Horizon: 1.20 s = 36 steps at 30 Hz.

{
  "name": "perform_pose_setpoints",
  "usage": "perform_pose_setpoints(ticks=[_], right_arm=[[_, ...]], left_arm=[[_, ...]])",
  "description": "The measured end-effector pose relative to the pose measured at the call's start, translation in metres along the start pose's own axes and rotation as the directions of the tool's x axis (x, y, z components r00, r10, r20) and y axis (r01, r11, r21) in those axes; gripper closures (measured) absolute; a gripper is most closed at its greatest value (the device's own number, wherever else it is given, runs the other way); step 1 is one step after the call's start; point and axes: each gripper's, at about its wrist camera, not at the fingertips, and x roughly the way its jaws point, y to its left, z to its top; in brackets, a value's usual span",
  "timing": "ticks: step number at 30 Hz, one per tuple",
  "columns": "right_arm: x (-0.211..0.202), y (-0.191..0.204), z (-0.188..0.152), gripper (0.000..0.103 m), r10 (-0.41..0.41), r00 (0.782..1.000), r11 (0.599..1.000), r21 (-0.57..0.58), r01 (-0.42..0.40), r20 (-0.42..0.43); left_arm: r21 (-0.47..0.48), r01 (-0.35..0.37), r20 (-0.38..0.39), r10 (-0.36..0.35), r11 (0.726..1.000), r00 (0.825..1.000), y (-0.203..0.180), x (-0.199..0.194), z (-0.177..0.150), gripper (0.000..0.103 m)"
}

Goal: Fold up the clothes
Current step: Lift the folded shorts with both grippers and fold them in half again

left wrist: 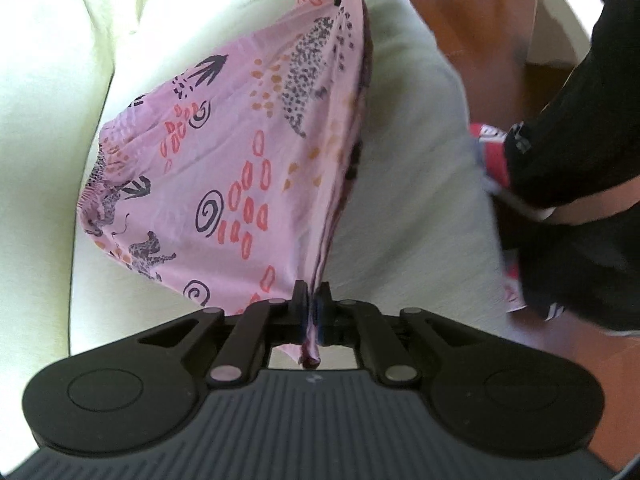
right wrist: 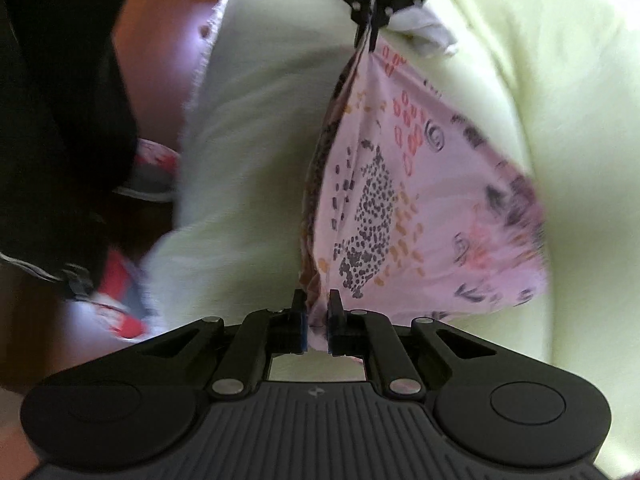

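Pink patterned cloth [left wrist: 240, 168] is held taut, folded edge uppermost, pinched between left gripper [left wrist: 314, 304] and right gripper [right wrist: 318, 316], above cream cushion [left wrist: 408, 208]

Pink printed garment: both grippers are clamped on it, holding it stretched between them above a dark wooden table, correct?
Not quite. Both the left gripper and the right gripper are shut on the pink printed garment, stretched between them, but it hangs above a pale cream sofa cushion, not a dark wooden table. The left wrist view shows this.
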Motion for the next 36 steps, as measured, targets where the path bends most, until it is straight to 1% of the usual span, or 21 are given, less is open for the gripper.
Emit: perform_pose_setpoints(ticks=[3, 4, 6, 7, 8, 9, 10, 11, 13, 16, 18, 20, 23, 26, 27, 28, 29, 30, 32, 35, 36], right_arm=[[-0.008, -0.044, -0.003, 0.095, 0.144, 0.989, 0.975, 0.17, -0.145, 0.02], [-0.007, -0.066, -0.005, 0.095, 0.194, 0.98, 0.951, 0.238, -0.197, 0.036], [-0.005, -0.109, -0.008, 0.095, 0.289, 0.954, 0.882, 0.366, -0.298, 0.08], [-0.004, -0.128, -0.013, 0.095, 0.294, 0.951, 0.859, 0.411, -0.306, 0.094], [-0.001, -0.149, -0.018, 0.095, 0.326, 0.94, 0.825, 0.454, -0.336, 0.103], [0.002, -0.168, -0.024, 0.095, 0.337, 0.935, 0.799, 0.492, -0.346, 0.111], [0.003, -0.188, -0.032, 0.095, 0.31, 0.943, 0.786, 0.524, -0.328, 0.124], [0.005, -0.206, -0.04, 0.095, 0.305, 0.942, 0.76, 0.561, -0.328, 0.139], [0.016, -0.246, -0.06, 0.095, 0.279, 0.945, 0.695, 0.643, -0.322, 0.171], [0.037, -0.295, -0.089, 0.095, 0.274, 0.932, 0.61, 0.707, -0.359, 0.236], [0.052, -0.317, -0.103, 0.095, 0.291, 0.919, 0.575, 0.719, -0.39, 0.266], [0.066, -0.333, -0.114, 0.095, 0.301, 0.913, 0.564, 0.721, -0.403, 0.275], [0.079, -0.349, -0.126, 0.095, 0.313, 0.9, 0.546, 0.719, -0.431, 0.303], [0.099, -0.366, -0.138, 0.094, 0.317, 0.888, 0.5, 0.738, -0.454, 0.332], [0.106, -0.369, -0.141, 0.094, 0.319, 0.888, 0.48, 0.752, -0.452, 0.33], [0.113, -0.373, -0.143, 0.09, 0.32, 0.888, 0.46, 0.766, -0.449, 0.329], [0.121, -0.376, -0.146, 0.082, 0.322, 0.888, 0.439, 0.78, -0.446, 0.327], [0.13, -0.379, -0.149, 0.077, 0.317, 0.896, 0.418, 0.802, -0.426, 0.31], [0.14, -0.378, -0.156, 0.074, 0.287, 0.922, 0.391, 0.847, -0.36, 0.259], [0.136, -0.372, -0.166, 0.073, 0.218, 0.962, 0.353, 0.906, -0.235, 0.165], [0.129, -0.367, -0.166, 0.073, 0.189, 0.972, 0.353, 0.914, -0.2, 0.139]], left_arm=[[-0.05, 0.029, 0.004, -0.029, 0.998, 1.0, 0.022, -0.011, 0.007, 0.101], [-0.072, 0.034, 0.006, -0.034, 0.997, 0.999, 0.034, -0.014, 0.008, 0.101], [-0.108, 0.032, 0.008, -0.031, 0.994, 0.999, 0.066, -0.015, 0.009, 0.101], [-0.128, 0.027, 0.009, -0.026, 0.991, 1.0, 0.082, -0.014, 0.01, 0.101], [-0.147, 0.025, 0.01, -0.024, 0.989, 1.0, 0.101, -0.011, 0.01, 0.101], [-0.166, 0.017, 0.012, -0.015, 0.986, 1.0, 0.12, -0.007, 0.012, 0.101], [-0.185, 0.008, 0.014, -0.006, 0.983, 1.0, 0.14, -0.003, 0.013, 0.101], [-0.204, 0.003, 0.014, 0.0, 0.979, 1.0, 0.159, 0.003, 0.015, 0.101], [-0.255, -0.009, 0.007, 0.011, 0.967, 1.0, 0.195, 0.019, 0.019, 0.101], [-0.325, -0.021, -0.017, 0.017, 0.945, 1.0, 0.242, 0.046, 0.024, 0.101], [-0.358, -0.027, -0.031, 0.017, 0.933, 0.999, 0.265, 0.063, 0.026, 0.101], [-0.38, -0.029, -0.045, 0.013, 0.924, 0.999, 0.283, 0.076, 0.029, 0.101], [-0.397, -0.041, -0.066, 0.016, 0.917, 0.998, 0.3, 0.091, 0.031, 0.101], [-0.419, -0.041, -0.081, 0.008, 0.907, 0.997, 0.313, 0.105, 0.029, 0.101], [-0.427, -0.039, -0.086, 0.003, 0.903, 0.996, 0.317, 0.111, 0.029, 0.101], [-0.441, -0.045, -0.103, -0.001, 0.896, 0.995, 0.32, 0.118, 0.027, 0.098], [-0.456, -0.051, -0.121, -0.005, 0.889, 0.993, 0.323, 0.126, 0.026, 0.091], [-0.47, -0.058, -0.139, -0.009, 0.881, 0.99, 0.326, 0.133, 0.025, 0.087], [-0.468, -0.095, -0.143, 0.031, 0.878, 0.989, 0.314, 0.123, 0.023, 0.071], [-0.464, -0.153, -0.146, 0.095, 0.873, 0.985, 0.294, 0.107, 0.021, 0.072], [-0.462, -0.172, -0.147, 0.116, 0.87, 0.982, 0.288, 0.101, 0.021, 0.073]])
